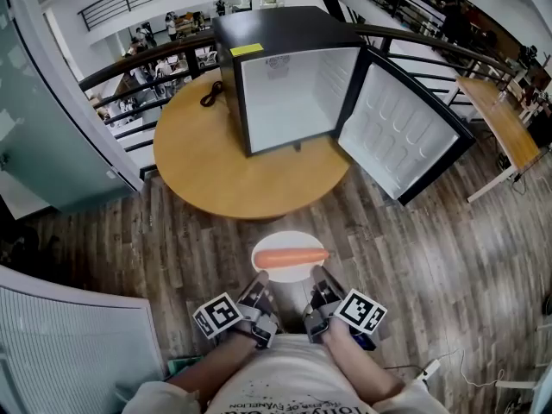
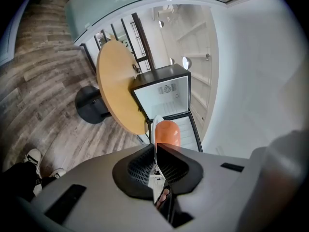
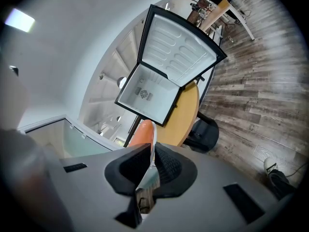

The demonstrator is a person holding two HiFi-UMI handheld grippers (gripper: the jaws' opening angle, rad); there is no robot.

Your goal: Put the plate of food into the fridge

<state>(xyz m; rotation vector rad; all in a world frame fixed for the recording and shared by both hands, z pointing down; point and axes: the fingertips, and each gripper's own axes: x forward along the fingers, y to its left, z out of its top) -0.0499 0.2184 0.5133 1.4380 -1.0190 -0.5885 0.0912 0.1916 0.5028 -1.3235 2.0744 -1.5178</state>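
A white plate (image 1: 274, 271) carrying an orange sausage (image 1: 291, 257) hangs in the air over the wooden floor, short of the round table. My left gripper (image 1: 261, 290) is shut on the plate's near left rim and my right gripper (image 1: 317, 286) is shut on its near right rim. In the left gripper view the plate's edge (image 2: 154, 129) and the sausage (image 2: 167, 132) show just past the jaws. The right gripper view shows the sausage (image 3: 142, 132) beyond its jaws too. The small black fridge (image 1: 285, 80) stands on the table with its door (image 1: 401, 128) swung open to the right, its white inside bare.
The round wooden table (image 1: 207, 158) bears the fridge and a black cable (image 1: 211, 94) at its back left. A railing (image 1: 138, 67) runs behind it. A glass partition (image 1: 52, 119) stands at the left and a long desk (image 1: 504, 123) at the right.
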